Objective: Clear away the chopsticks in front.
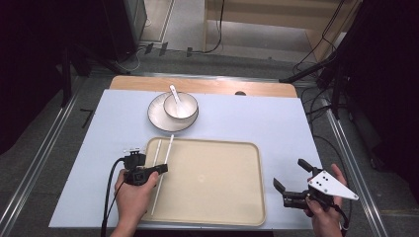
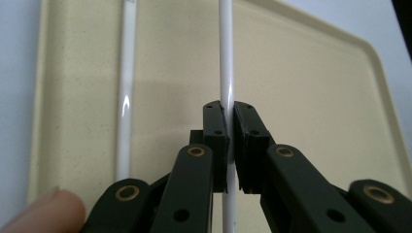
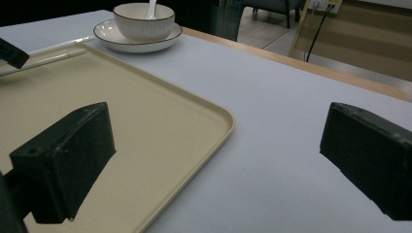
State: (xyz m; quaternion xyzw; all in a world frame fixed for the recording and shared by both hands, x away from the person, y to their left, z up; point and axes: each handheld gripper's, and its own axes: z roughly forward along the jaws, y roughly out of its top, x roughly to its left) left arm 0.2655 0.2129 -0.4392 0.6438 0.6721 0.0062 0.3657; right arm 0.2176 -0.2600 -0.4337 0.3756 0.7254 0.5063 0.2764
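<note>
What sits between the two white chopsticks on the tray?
Nothing: bare tray separates the held chopstick from the other chopstick, seen in the left gripper view.

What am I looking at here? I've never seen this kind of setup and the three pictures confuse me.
A person sits at a table holding a two-jaw gripper in each hand. The high view looks down from above; the other two come from cameras riding on the grippers, looking along their black jaws. On the table lie a beige tray and a bowl with a spoon, set on a plate. Two white chopsticks lie along the tray's left side. The left gripper is shut on one chopstick; the other chopstick lies free. The right gripper is open, holding nothing.
</note>
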